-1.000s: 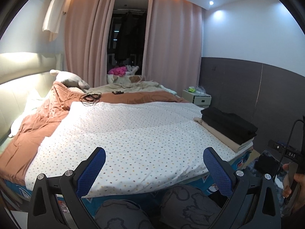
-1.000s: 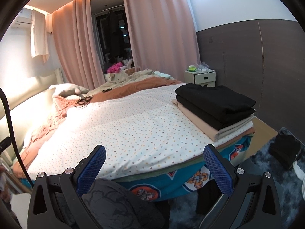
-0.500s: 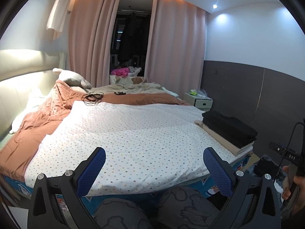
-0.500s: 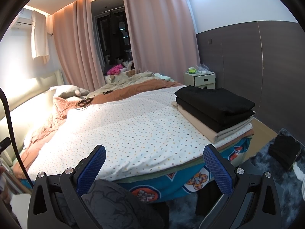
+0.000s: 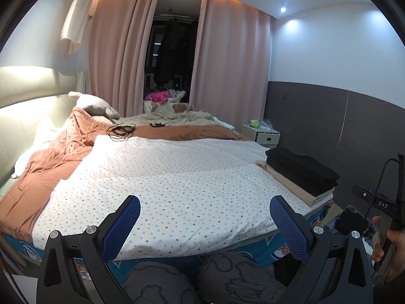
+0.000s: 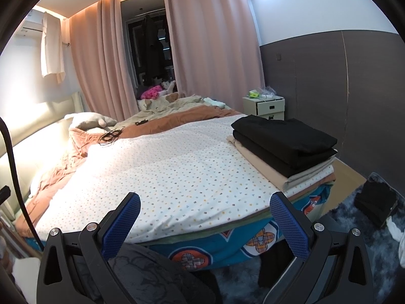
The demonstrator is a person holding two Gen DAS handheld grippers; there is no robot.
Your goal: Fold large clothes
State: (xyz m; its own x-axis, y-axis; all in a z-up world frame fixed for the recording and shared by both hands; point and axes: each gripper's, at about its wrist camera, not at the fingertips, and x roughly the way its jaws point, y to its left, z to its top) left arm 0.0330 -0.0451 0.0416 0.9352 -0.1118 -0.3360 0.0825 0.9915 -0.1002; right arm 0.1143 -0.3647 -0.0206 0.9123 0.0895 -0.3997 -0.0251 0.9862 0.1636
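Your left gripper [image 5: 204, 224] and right gripper [image 6: 204, 224]: both gaping, empty, barely shifted since a second ago. Folded black-and-beige clothes stack [image 6: 283, 144] untouched on dotted white quilt [image 6: 177, 172]; fetch next garment.

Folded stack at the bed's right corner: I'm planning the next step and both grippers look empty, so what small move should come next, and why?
Probably lower the right gripper toward the dark clothes on the floor to fetch the next piece. Both it and the left gripper hover with jaws wide and empty, the folded stack looks finished, and the dotted blanket holds nothing unfolded.
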